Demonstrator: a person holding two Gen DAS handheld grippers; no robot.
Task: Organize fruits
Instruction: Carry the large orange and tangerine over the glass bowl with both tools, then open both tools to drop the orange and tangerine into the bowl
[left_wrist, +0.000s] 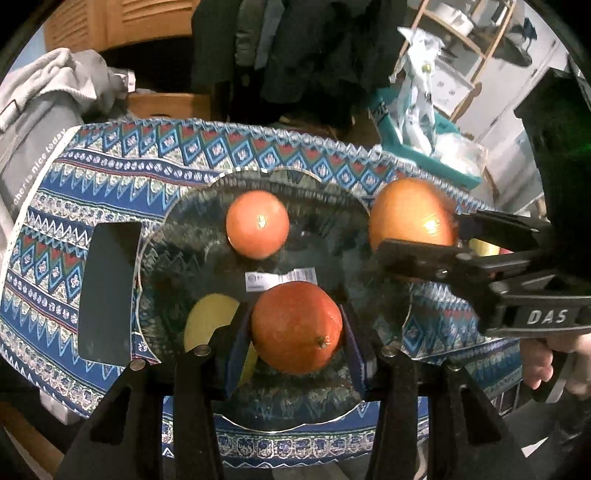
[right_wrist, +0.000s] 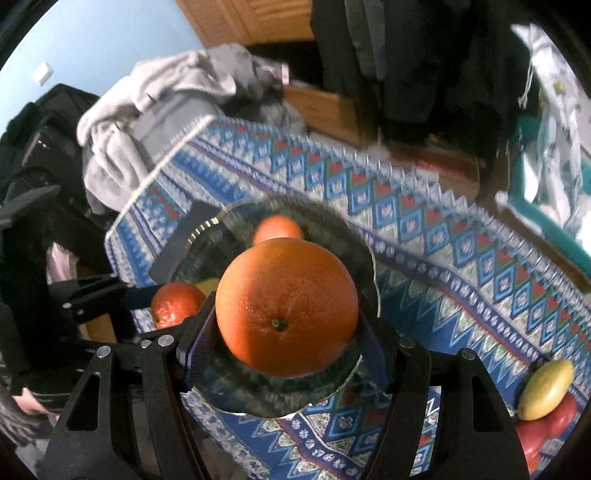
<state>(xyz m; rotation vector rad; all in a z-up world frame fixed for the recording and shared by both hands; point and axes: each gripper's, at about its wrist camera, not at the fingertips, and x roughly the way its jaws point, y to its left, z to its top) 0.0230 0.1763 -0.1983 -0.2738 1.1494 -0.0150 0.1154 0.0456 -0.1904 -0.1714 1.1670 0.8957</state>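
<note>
Oranges are on their way into the glass bowl (left_wrist: 177, 229), one in each tool! The left gripper (left_wrist: 297, 328) pinches a small deep-orange fruit (left_wrist: 297, 328) between its blue pads, low over the bowl's near side, just beside a yellow fruit (left_wrist: 207, 321) already lying inside; another small orange (left_wrist: 257, 224) sits toward the far side. The right gripper (right_wrist: 286, 317) clamps the big orange (right_wrist: 286, 306), hanging above the bowl's right rim. By the look of it this is the set-down step: each fruit wants lowering into a free patch of glass, then the jaws spreading. Room is tight: the bare centre, where a barcode label (left_wrist: 280, 278) shows, looks like the best landing spot, and the two tools risk crowding each other. Out on the patterned cloth (right_wrist: 461, 258), a lemon (right_wrist: 546, 387) and a red fruit (right_wrist: 543, 432) wait near the table's right edge.
</note>
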